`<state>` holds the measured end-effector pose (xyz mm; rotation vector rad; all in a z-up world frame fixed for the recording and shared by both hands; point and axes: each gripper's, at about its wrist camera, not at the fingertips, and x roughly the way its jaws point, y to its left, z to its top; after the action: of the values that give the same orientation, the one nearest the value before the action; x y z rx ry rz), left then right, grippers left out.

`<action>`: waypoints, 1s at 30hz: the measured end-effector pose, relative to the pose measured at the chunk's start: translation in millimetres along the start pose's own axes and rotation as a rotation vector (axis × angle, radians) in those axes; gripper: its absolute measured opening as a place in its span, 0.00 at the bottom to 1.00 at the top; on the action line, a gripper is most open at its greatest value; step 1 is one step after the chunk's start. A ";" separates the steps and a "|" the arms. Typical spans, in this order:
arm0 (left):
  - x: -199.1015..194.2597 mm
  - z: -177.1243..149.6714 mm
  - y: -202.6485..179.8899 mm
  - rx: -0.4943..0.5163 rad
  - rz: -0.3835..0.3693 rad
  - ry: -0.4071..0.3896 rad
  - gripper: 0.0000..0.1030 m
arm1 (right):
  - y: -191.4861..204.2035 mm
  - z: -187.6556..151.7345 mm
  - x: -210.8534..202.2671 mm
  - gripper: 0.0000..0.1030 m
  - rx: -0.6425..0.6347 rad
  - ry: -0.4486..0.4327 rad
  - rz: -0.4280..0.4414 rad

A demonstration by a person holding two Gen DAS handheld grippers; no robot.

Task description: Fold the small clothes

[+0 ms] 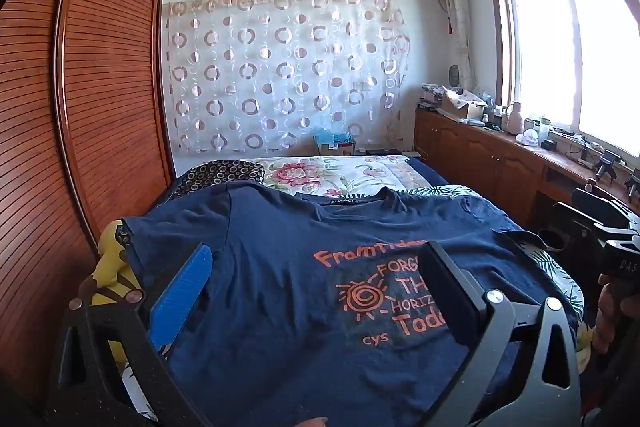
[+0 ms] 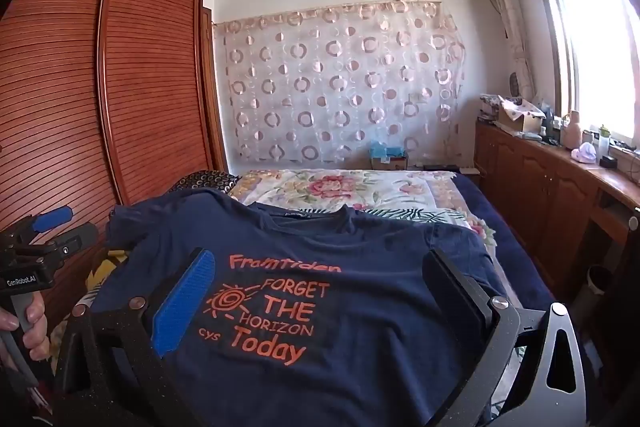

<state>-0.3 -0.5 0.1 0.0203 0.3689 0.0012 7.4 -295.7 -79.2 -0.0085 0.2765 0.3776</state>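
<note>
A: T-shirt (image 2: 320,307), navy, lies flat on the bed (image 2: 400,187), print side up. Which way does it point?

B: Collar toward the far end and the curtain (image 2: 340,87), hem toward the cameras. Its long axis runs along the bed, and the orange lettering reads upright from here.

A: And the sleeves?

B: Spread out to either side, one toward the wardrobe (image 2: 140,87), the other toward the cabinets (image 2: 540,179).

A: Left gripper (image 1: 316,287)?

B: Fingers spread fully wide above the shirt, nothing between them; I cannot tell whether they touch the cloth.

A: Right gripper (image 2: 320,295)?

B: Same: spread wide over the print, gripping nothing. A hand (image 2: 28,323) holds the left gripper's handle.
</note>
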 end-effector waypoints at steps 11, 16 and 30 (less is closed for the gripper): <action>1.7 -1.9 3.4 -0.018 0.003 0.007 1.00 | 3.1 1.9 -1.8 1.00 -0.001 0.003 -0.003; 2.3 -4.2 2.0 -0.029 0.001 0.010 1.00 | 3.4 1.5 -0.6 1.00 0.000 0.003 0.000; 2.8 -3.8 6.8 -0.038 -0.001 0.007 1.00 | 1.6 0.0 -1.3 1.00 -0.004 0.000 0.004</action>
<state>0.9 6.4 -4.4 -0.0173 0.3758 0.0072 5.7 -294.7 -78.8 -0.0117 0.2762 0.3825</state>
